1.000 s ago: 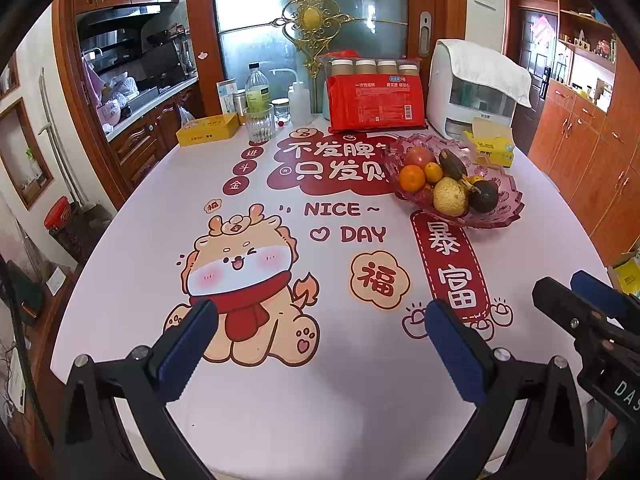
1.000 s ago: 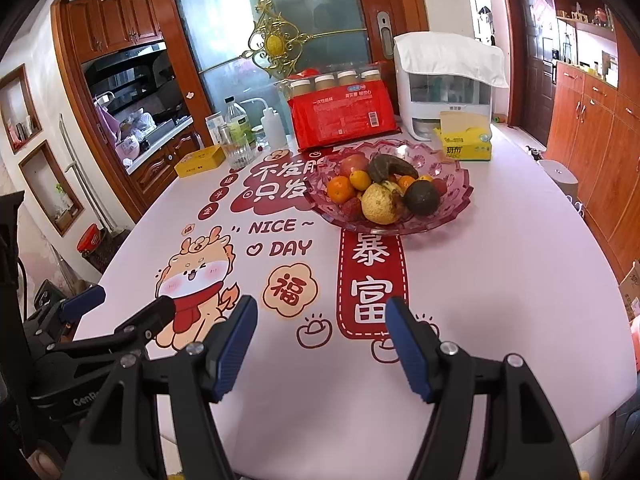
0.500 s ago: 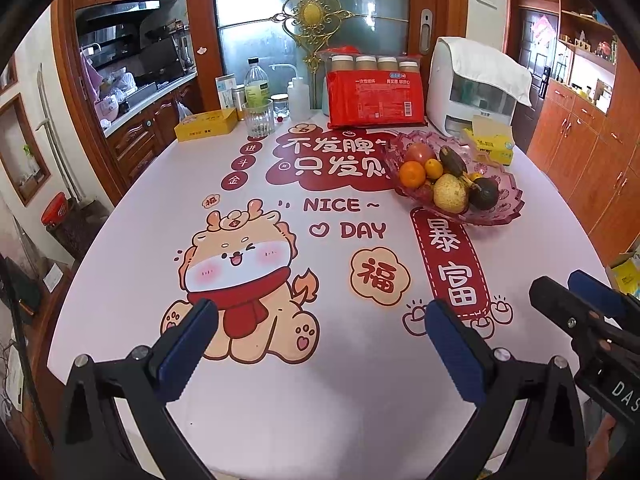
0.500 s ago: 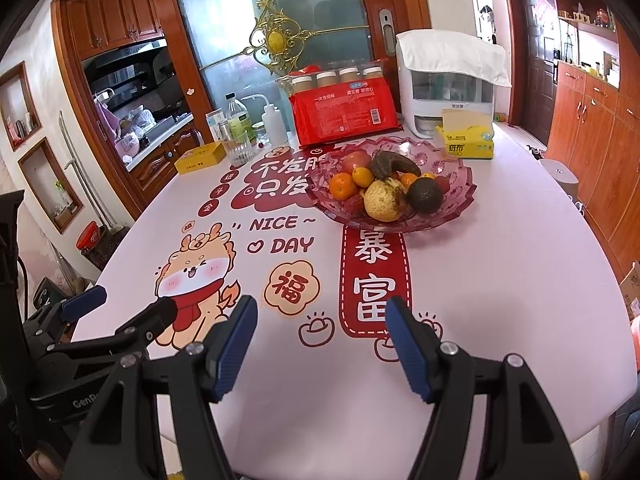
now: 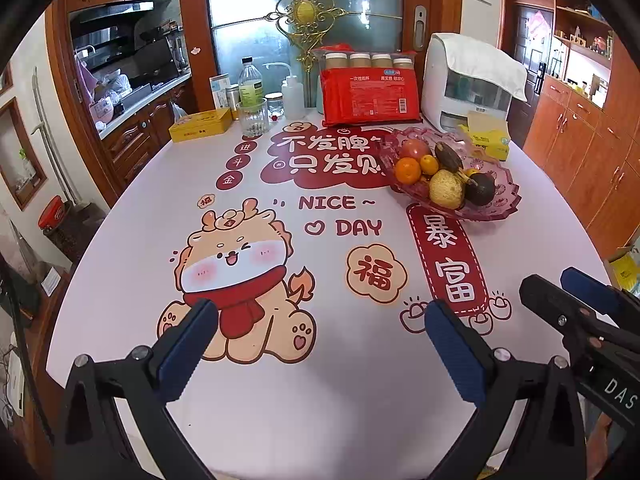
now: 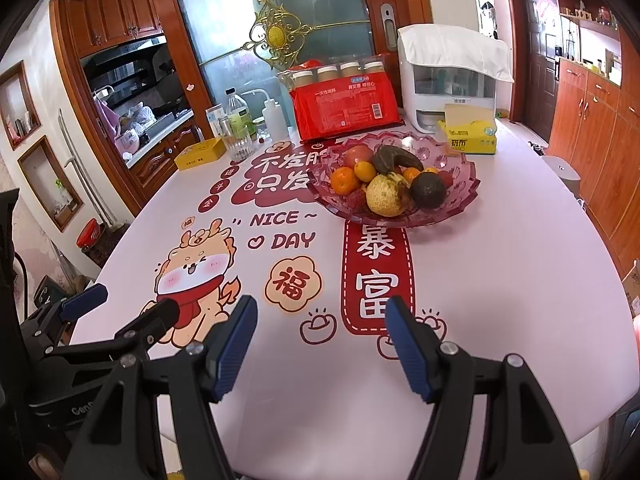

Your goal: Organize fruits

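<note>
Change: nothing moved since earlier frames — both grippers idle.
Left gripper (image 5: 320, 344): jaws spread, empty.
Right gripper (image 6: 320, 340): jaws spread, empty.
Fruit: heaped in pink bowl (image 6: 460, 200), far right of table (image 6: 500, 300), well apart from both.
Risk: pile loose — lifting pear (image 6: 385, 196) could roll neighbours out.
Count: one bowl; two grippers; about three oranges (image 6: 345, 180); one avocado (image 6: 429, 189).
</note>
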